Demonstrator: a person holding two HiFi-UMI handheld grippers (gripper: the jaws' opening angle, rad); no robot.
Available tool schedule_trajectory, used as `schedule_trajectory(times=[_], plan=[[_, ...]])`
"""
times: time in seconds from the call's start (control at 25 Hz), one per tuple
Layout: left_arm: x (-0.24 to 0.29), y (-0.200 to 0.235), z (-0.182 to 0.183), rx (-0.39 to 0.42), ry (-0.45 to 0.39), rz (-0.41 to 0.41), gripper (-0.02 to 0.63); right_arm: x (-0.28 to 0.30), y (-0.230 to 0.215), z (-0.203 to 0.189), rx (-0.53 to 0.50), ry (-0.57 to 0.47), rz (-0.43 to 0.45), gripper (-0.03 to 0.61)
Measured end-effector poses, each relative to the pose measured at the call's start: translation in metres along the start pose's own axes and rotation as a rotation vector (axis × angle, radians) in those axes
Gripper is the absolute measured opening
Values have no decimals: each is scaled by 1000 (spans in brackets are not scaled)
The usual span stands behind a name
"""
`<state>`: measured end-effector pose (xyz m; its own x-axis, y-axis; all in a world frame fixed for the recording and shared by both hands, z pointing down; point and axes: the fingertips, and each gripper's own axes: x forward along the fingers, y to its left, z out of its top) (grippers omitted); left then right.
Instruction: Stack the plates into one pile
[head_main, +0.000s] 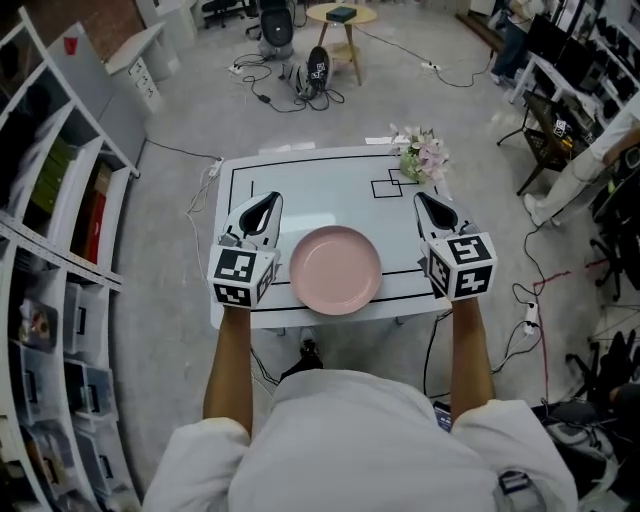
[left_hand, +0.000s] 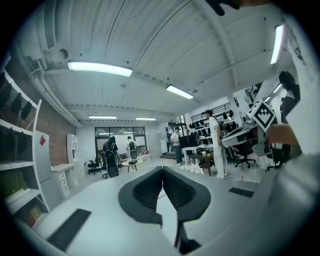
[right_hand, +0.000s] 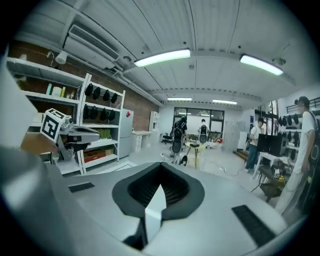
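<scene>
Over the table (head_main: 300, 190), left tool (head_main: 270, 198) and right tool (head_main: 421, 198), both closed, point forward flanking the plate (head_main: 335, 270).

Right gripper (right_hand: 159, 166), jaws pressed together, above white table (right_hand: 235, 192), shelves (right_hand: 102, 127) at left

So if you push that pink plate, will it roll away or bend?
Probably neither. The pink plate lies flat on the white table, so it would likely slide, not roll. It looks rigid and smooth, so it probably stays stiff and may slip when pinched. Near the table's front edge, it might fall if pushed that way.
</scene>
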<state>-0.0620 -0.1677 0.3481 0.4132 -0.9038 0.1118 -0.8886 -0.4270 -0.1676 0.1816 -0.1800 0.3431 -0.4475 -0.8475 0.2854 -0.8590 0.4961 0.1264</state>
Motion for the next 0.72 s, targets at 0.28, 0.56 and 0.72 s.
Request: schedule_trajectory(times=[0.28, 0.56, 0.72], plan=[[-7, 3, 73, 42, -122, -30, 20, -12, 11, 66, -144, -125, -3, 12], [-14, -11, 122, 178, -204, -79, 20, -19, 20, 100, -164, -198, 32, 12], [-16, -7, 132, 163, -228, -81, 20, -18, 22, 106, -163, -207, 44, 12]])
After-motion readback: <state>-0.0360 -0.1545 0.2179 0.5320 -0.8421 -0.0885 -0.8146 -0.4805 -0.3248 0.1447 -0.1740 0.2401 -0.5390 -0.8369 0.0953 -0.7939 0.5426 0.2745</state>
